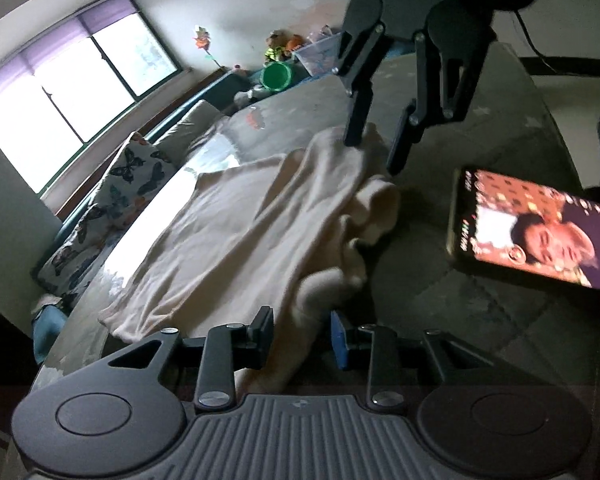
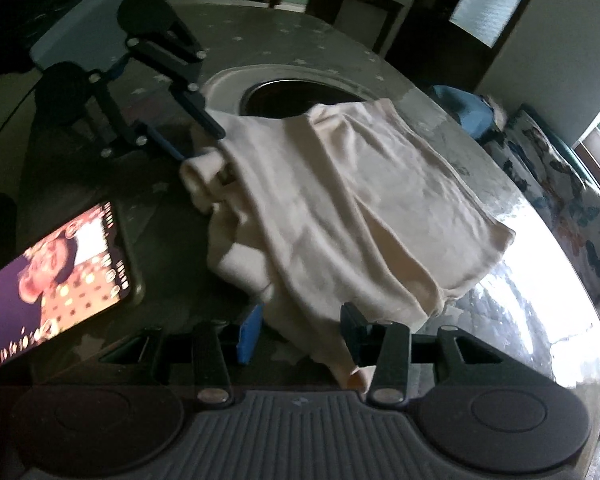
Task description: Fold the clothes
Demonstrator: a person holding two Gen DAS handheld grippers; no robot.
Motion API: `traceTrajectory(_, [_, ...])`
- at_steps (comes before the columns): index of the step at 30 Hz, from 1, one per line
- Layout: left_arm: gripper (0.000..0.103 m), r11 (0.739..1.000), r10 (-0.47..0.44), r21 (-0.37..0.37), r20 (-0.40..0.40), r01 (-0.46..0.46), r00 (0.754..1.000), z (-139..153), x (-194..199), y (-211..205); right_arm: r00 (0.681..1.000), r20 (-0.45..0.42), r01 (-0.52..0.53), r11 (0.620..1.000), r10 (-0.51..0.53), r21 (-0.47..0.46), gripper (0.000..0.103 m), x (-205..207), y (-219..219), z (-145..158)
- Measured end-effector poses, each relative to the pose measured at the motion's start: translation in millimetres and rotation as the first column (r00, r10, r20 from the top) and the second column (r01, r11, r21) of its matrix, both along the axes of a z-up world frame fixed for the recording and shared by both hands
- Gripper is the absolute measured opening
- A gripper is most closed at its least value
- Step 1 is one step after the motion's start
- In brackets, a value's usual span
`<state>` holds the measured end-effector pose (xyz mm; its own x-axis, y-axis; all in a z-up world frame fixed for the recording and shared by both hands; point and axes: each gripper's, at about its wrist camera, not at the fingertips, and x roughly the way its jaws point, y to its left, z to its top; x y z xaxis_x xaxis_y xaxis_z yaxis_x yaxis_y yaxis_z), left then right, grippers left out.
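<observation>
1 cream garment lies mid-table, far hem near table's bright rim. 1 phone beside garment, apart. 2 grippers: left gripper and right gripper, jaws apart, cloth betw. pads, not pinched.

Looks like we're in someone's living room: butterfly-print cushions along a sofa under a big window, stuffed toys against the wall, and a phone playing video on the glass table.
</observation>
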<state>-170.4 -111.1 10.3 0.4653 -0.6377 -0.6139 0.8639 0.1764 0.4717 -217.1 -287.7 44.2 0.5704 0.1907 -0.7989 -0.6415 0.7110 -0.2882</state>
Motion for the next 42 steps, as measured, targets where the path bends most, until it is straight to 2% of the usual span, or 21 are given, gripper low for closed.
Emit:
traceTrajectory(8, [0.035,1.0,0.018,-0.024,0.02,-0.018,1.0,-2,4,-6,0.998,0.039,-0.041,0.999,0.042,-0.034,0.046,0,11,-10])
traceTrajectory(10, [0.028,0.999,0.029,-0.042,0.012,-0.028,1.0,0,7,-8,0.997,0.047,-0.052,0.998,0.053,-0.037,0.048,0,13,-12])
traceTrajectory(11, [0.015,0.998,0.041,-0.052,0.0,-0.041,0.999,1,9,-10,0.997,0.052,-0.052,0.998,0.054,-0.032,0.05,0,14,-12])
traceTrajectory(14, [0.011,0.99,0.094,-0.096,-0.058,-0.099,0.994,9,20,-11,0.996,0.064,-0.054,0.998,0.054,-0.015,0.053,1,14,-14])
traceTrajectory(18, [0.011,0.966,0.162,-0.172,-0.174,-0.192,0.971,25,42,-9,0.996,0.081,-0.043,0.999,0.041,0.017,0.052,4,13,-16])
traceTrajectory(21, [0.011,0.944,0.199,-0.211,-0.251,-0.254,0.947,33,59,-8,0.996,0.093,-0.014,0.998,0.008,0.063,0.042,7,11,-19])
traceTrajectory(23, [0.011,0.934,0.218,-0.219,-0.281,-0.283,0.935,34,68,-9,0.996,0.09,0.019,0.994,-0.029,0.106,0.025,9,6,-18])
traceTrajectory(24, [0.011,0.932,0.223,-0.218,-0.284,-0.289,0.933,34,70,-9,0.995,0.088,0.036,0.991,-0.047,0.127,0.024,10,4,-18])
traceTrajectory(26, [0.014,0.935,0.22,-0.215,-0.269,-0.281,0.938,32,67,-9,0.993,0.076,0.076,0.98,-0.091,0.184,0.014,13,-3,-14])
traceTrajectory(28, [0.017,0.943,0.208,-0.21,-0.237,-0.259,0.949,31,59,-7,0.99,0.059,0.113,0.964,-0.13,0.242,0.013,17,-11,-8])
traceTrajectory(30, [0.03,0.951,0.195,-0.203,-0.198,-0.235,0.961,30,50,-5,0.986,0.043,0.141,0.946,-0.16,0.292,0.012,21,-19,-4])
traceTrajectory(34, [0.034,0.966,0.177,-0.162,-0.143,-0.2,0.974,20,35,-4,0.979,0.014,0.183,0.916,-0.201,0.357,0.011,26,-27,0])
traceTrajectory(37, [0.033,0.975,0.162,-0.138,-0.098,-0.175,0.982,12,24,-5,0.975,0.002,0.205,0.9,-0.223,0.385,0.011,27,-31,1])
traceTrajectory(39, [0.026,0.978,0.157,-0.126,-0.085,-0.167,0.984,8,20,-6,0.974,-0.001,0.21,0.894,-0.228,0.395,0.011,24,-32,2])
traceTrajectory(40, [0.02,0.978,0.163,-0.12,-0.09,-0.173,0.983,7,20,-7,0.974,0.001,0.207,0.895,-0.226,0.396,0.01,22,-32,3])
traceTrajectory(42, [0.014,0.975,0.172,-0.123,-0.114,-0.186,0.978,8,20,-5,0.976,0.002,0.199,0.894,-0.218,0.402,0.01,18,-31,5])
